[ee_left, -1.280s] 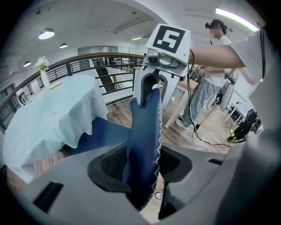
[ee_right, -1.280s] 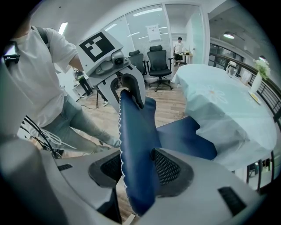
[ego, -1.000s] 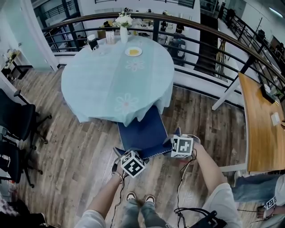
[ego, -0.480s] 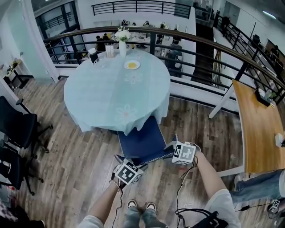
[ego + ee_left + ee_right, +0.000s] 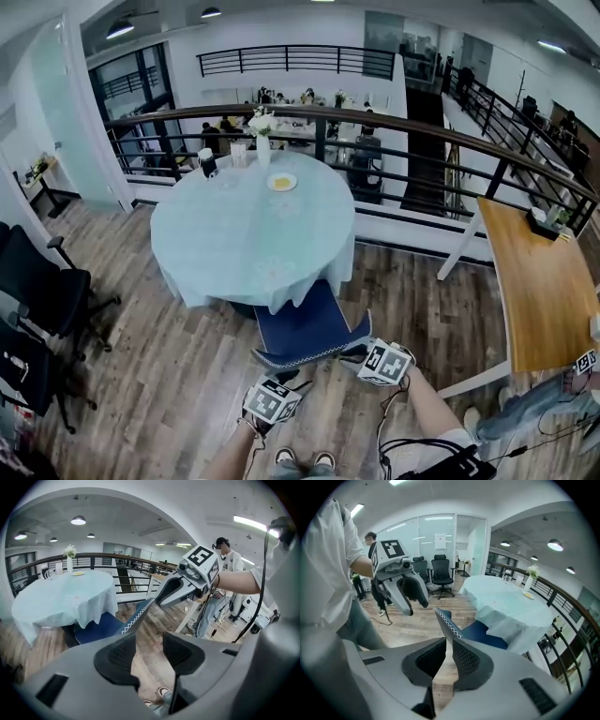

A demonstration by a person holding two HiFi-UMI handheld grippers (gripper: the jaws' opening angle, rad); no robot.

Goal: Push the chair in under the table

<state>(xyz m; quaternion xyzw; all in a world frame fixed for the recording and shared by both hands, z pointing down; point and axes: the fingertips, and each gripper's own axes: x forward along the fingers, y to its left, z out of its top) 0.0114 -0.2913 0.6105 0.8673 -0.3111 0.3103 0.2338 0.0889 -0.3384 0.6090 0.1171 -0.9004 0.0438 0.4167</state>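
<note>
From the head view, the chair (image 5: pixel 305 328) stands at the near edge of the round table (image 5: pixel 216 234). The front of its blue seat is tucked under the hanging cloth (image 5: pixel 281 281). The rest of the seat and the back stand out on the wooden floor (image 5: pixel 187 375), on the side away from the table. The left gripper (image 5: pixel 286 377) is just beside the back's left corner and the right gripper (image 5: pixel 356 351) is at its right corner. I judge the push as partly done, with much of the seat yet to go under.

The chair faces the table with its back toward the person. Its long axis runs from the person's feet toward the table's middle, roughly square to the table's edge.

In the left gripper view, the left gripper's (image 5: pixel 149 651) jaws stand apart with only floor and a shoe (image 5: pixel 164 692) showing between them. It is released and close behind the chair's back edge.

In the right gripper view, the right gripper's (image 5: pixel 447 656) jaws have just been closing. The stitched edge of the chair's back runs into the narrow gap at their tips, so it looks clenched on the chair, with the table beyond.
</note>
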